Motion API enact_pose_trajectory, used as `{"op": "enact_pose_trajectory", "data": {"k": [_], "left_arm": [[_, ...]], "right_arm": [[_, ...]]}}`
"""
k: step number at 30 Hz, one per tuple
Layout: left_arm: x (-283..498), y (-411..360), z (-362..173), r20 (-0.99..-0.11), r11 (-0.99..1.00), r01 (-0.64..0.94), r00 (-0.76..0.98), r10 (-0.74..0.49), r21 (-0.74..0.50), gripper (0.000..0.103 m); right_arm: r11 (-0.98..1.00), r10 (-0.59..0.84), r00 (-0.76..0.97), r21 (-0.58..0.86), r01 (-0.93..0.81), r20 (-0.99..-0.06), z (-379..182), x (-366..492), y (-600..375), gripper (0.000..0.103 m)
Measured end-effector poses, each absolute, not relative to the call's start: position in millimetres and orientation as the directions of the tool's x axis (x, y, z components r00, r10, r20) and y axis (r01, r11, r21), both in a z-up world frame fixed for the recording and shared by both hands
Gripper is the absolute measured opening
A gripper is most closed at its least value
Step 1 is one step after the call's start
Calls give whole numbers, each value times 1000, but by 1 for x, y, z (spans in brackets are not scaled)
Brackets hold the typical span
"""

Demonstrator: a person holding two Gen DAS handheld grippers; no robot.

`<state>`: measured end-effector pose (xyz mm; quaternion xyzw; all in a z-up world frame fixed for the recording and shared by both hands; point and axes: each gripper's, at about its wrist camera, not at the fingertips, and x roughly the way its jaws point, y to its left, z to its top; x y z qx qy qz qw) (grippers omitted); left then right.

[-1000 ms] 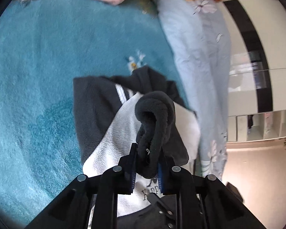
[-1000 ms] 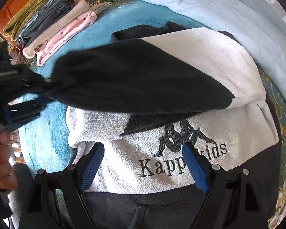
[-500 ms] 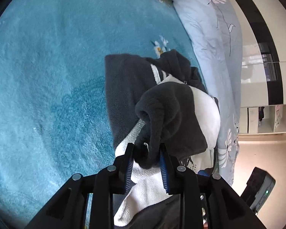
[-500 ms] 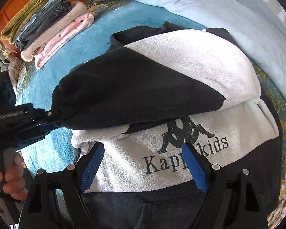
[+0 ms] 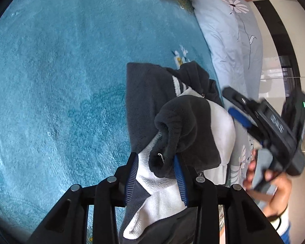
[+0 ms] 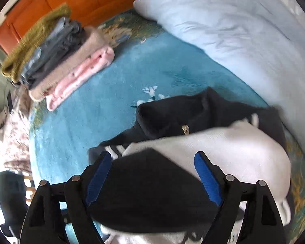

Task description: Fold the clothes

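Teal bedding (image 5: pixel 61 81) is spread under a black-and-white fleece (image 5: pixel 219 126). Its dark sleeve cuff (image 5: pixel 162 162) is seen between the left gripper (image 5: pixel 155 174), whose jaws have just been opening and no longer clamp it. The right gripper (image 6: pixel 152 177) is kept wide open, with nothing grasped.

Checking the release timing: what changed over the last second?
The left gripper jaws have just been opening, letting go of the dark fleece sleeve cuff, which still lies between them. The right gripper, jaws wide and empty, swung toward the jacket's collar. The folded clothes stack stayed put.

My left claw (image 5: pixel 155 174) has just been opening around the dark sleeve cuff (image 5: pixel 162 160), while my right claw (image 6: pixel 152 180) has swung up over the jacket's collar (image 6: pixel 172 118).
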<state>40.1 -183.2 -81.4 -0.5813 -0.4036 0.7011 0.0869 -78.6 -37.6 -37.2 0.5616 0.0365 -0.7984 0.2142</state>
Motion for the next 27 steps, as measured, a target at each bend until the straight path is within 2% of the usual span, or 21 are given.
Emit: {"op": "enact_pose_trajectory", "data": {"k": [3, 5, 7, 11, 13, 15, 19, 23, 27], "left_arm": [[39, -185, -87, -731, -638, 356, -308, 609, -682, 39], [37, -185, -88, -721, -627, 356, -310, 620, -693, 40], [34, -185, -89, -710, -617, 352, -311, 632, -703, 40], [30, -180, -93, -705, -613, 351, -299, 643, -708, 39], [31, -181, -92, -706, -616, 345, -309, 637, -708, 37], [33, -181, -90, -706, -621, 337, -326, 629, -708, 22], [37, -183, -84, -720, -639, 333, -338, 605, -693, 15], [43, -184, -91, -733, -656, 326, -318, 602, -680, 15], [51, -193, -104, -704, -602, 369, -319, 634, -709, 15]], "right_arm": [[-871, -218, -264, 65, 486, -939, -58, -96, -73, 84], [-844, -160, -258, -3, 537, -953, -72, -102, -87, 77], [-824, -110, -253, -54, 564, -961, -87, -109, -95, 64], [-829, -88, -218, -50, 558, -972, -104, -121, -97, 54], [-823, -74, -221, -66, 564, -973, -106, -124, -97, 25], [-800, -64, -232, -89, 594, -971, -102, -124, -100, 7], [-730, -69, -299, -156, 665, -952, -83, -123, -114, 6], [-715, -40, -304, -185, 675, -952, -90, -129, -121, 5], [-748, 1, -273, -182, 638, -962, -110, -137, -119, 5]]}}
